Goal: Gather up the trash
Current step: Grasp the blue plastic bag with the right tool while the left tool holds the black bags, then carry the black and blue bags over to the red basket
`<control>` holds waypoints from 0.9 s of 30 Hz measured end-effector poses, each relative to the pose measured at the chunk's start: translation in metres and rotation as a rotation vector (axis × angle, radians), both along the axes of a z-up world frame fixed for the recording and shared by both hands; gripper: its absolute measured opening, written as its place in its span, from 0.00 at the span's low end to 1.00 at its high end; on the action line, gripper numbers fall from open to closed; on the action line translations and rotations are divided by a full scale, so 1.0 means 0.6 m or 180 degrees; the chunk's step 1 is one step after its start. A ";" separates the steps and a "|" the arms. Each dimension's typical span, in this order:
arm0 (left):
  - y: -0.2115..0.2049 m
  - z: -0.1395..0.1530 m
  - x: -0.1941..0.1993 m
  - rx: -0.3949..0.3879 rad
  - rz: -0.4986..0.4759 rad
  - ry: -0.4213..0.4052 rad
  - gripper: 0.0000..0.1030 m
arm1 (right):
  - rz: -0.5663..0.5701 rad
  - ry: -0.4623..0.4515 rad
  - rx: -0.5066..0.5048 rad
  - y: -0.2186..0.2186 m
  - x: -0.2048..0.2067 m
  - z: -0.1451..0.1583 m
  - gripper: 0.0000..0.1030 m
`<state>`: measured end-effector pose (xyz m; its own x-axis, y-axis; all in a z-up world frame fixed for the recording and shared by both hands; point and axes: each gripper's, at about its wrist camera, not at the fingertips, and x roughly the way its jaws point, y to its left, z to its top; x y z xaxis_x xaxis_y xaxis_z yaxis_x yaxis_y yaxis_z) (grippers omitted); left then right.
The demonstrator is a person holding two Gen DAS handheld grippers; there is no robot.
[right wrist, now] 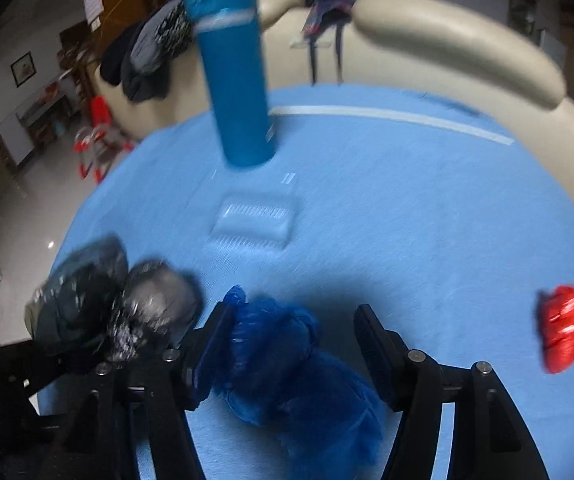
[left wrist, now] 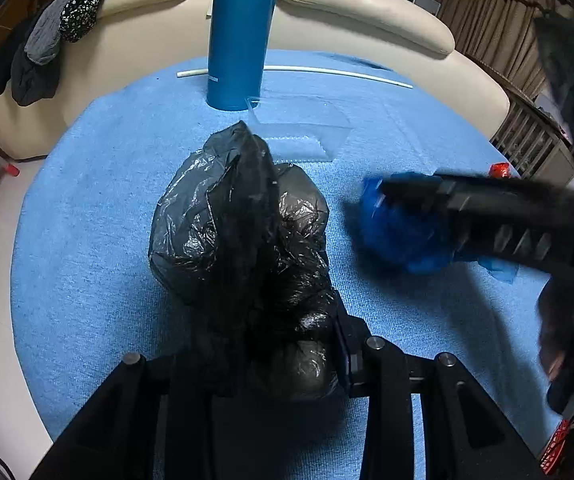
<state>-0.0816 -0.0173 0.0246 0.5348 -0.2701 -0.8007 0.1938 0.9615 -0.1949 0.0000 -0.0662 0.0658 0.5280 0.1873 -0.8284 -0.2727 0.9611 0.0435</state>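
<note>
A crumpled black trash bag (left wrist: 243,232) rests on the blue tablecloth (left wrist: 87,240). My left gripper (left wrist: 287,364) is shut on the bag's near end. The bag also shows at the left of the right wrist view (right wrist: 107,312). A crumpled blue plastic bag (right wrist: 287,368) lies between the fingers of my right gripper (right wrist: 295,328), whose jaws stand apart around it. In the left wrist view the right gripper (left wrist: 375,200) comes in from the right over the blue bag (left wrist: 403,232). A red wrapper (right wrist: 563,328) lies to the right, also seen far off (left wrist: 499,169).
A tall blue bottle (left wrist: 241,36) stands at the table's far side, with a clear plastic tray (left wrist: 299,132) in front of it. A white straw (left wrist: 327,72) lies behind. A cream sofa (left wrist: 367,4) with clothes (left wrist: 47,32) curves behind the table.
</note>
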 end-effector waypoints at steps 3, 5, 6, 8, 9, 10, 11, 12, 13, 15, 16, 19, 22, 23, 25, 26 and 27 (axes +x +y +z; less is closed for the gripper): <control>-0.001 0.000 -0.004 0.0025 -0.0016 -0.0026 0.36 | 0.0113 0.0172 -0.0031 0.018 -0.017 -0.026 0.65; -0.004 0.001 -0.008 0.0074 -0.0036 -0.0049 0.36 | 0.0168 0.0225 -0.0064 0.027 -0.027 -0.038 0.56; -0.005 0.001 -0.010 0.0098 -0.0034 -0.0058 0.36 | 0.0128 0.0221 -0.0035 0.025 -0.033 -0.039 0.55; -0.003 0.001 -0.013 0.0094 -0.0014 -0.0054 0.36 | 0.0057 0.0198 -0.0039 0.019 -0.044 -0.039 0.54; -0.001 0.002 -0.016 0.0103 0.0004 -0.0043 0.36 | 0.0017 0.0209 -0.0008 0.011 -0.050 -0.038 0.53; 0.000 0.002 -0.016 0.0110 0.0017 -0.0036 0.36 | -0.0027 0.0210 -0.0001 0.002 -0.057 -0.037 0.52; 0.003 0.002 -0.018 0.0115 0.0033 -0.0027 0.36 | -0.0080 0.0199 -0.0011 -0.009 -0.065 -0.036 0.52; 0.005 0.003 -0.020 0.0124 0.0045 -0.0021 0.36 | -0.0137 0.0191 -0.0003 -0.021 -0.074 -0.034 0.52; 0.007 0.003 -0.021 0.0138 0.0053 -0.0020 0.36 | -0.0189 0.0195 0.0012 -0.032 -0.080 -0.034 0.52; 0.011 0.003 -0.029 0.0179 0.0067 -0.0024 0.36 | -0.0323 0.0189 0.0020 -0.062 -0.098 -0.031 0.52; 0.013 0.003 -0.035 0.0198 0.0076 -0.0024 0.36 | -0.0395 0.0182 0.0026 -0.079 -0.108 -0.027 0.52; 0.015 0.004 -0.051 0.0234 0.0089 -0.0022 0.36 | -0.0605 0.0143 0.0048 -0.125 -0.146 -0.024 0.51; 0.011 0.009 -0.070 0.0294 0.0084 -0.0037 0.36 | -0.0803 0.0097 0.0123 -0.160 -0.184 -0.021 0.51; 0.007 0.012 -0.079 0.0307 0.0068 -0.0045 0.35 | -0.0855 0.0078 0.0150 -0.171 -0.197 -0.020 0.51; 0.000 0.018 -0.092 0.0334 0.0039 -0.0070 0.35 | -0.0973 0.0026 0.0235 -0.187 -0.228 -0.017 0.51; -0.006 0.022 -0.100 0.0355 0.0012 -0.0091 0.35 | -0.1020 0.0002 0.0267 -0.194 -0.238 -0.016 0.51; -0.012 0.026 -0.108 0.0370 -0.0013 -0.0114 0.35 | -0.1079 -0.0026 0.0312 -0.203 -0.255 -0.013 0.51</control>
<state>-0.1467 -0.0243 0.0403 0.5626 -0.1787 -0.8072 0.2027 0.9764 -0.0749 -0.1527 -0.1881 0.0579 0.5803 0.0786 -0.8106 0.0603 0.9884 0.1391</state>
